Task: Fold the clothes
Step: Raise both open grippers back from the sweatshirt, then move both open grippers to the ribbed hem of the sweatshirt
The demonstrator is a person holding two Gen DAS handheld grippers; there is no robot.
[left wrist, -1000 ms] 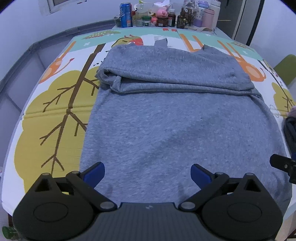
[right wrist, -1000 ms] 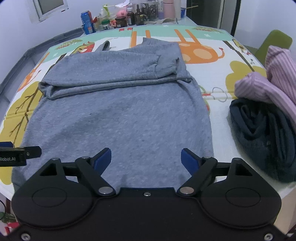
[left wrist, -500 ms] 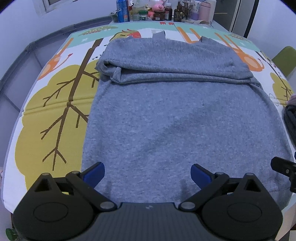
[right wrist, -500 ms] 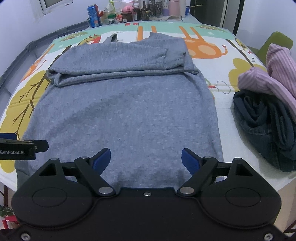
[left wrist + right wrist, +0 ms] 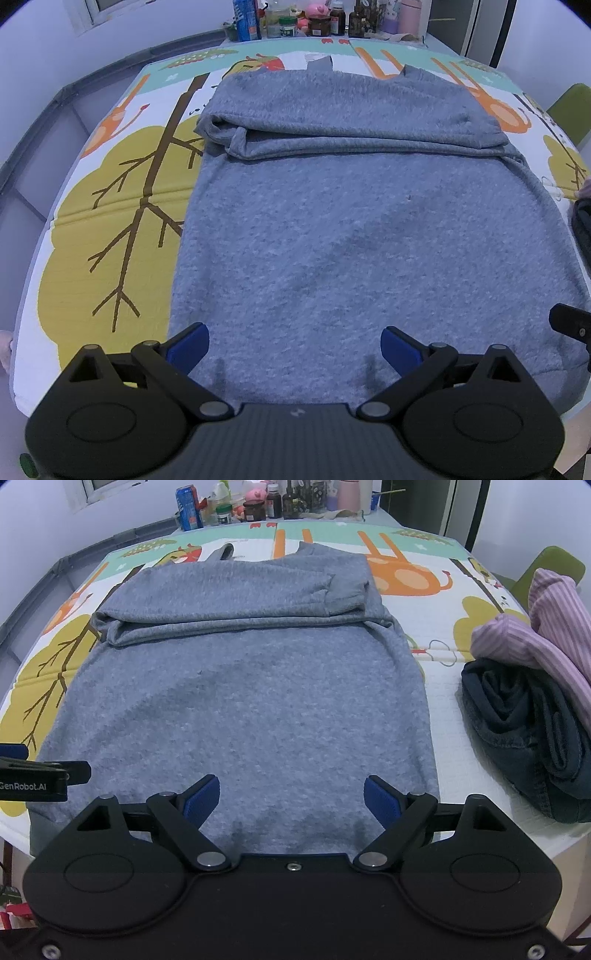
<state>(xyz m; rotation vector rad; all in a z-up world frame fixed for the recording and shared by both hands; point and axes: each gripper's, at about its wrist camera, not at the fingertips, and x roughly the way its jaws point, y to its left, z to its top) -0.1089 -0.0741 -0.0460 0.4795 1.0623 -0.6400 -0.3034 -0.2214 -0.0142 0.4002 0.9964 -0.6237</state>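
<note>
A grey sweater (image 5: 351, 229) (image 5: 243, 701) lies flat on the picture play mat (image 5: 110, 221), its sleeves folded across the upper chest in a thick band (image 5: 351, 133). Its hem hangs slightly over the near table edge. My left gripper (image 5: 295, 349) hovers open above the hem's left half, nothing between its blue pads (image 5: 186, 347). The right gripper (image 5: 291, 799) hovers open above the hem's right half, its blue pads (image 5: 382, 799) also bare. Each gripper shows at the edge of the other's view.
A rolled dark denim garment (image 5: 528, 746) and a purple striped garment (image 5: 535, 627) lie on the mat to the right of the sweater. Bottles, jars and a can (image 5: 188, 507) crowd the table's far edge. A green chair (image 5: 554, 565) stands at the far right.
Both grippers have drawn back and risen a little from the sweater, so more of the mat and hem shows. Their jaws stay open. The sweater has not moved.
</note>
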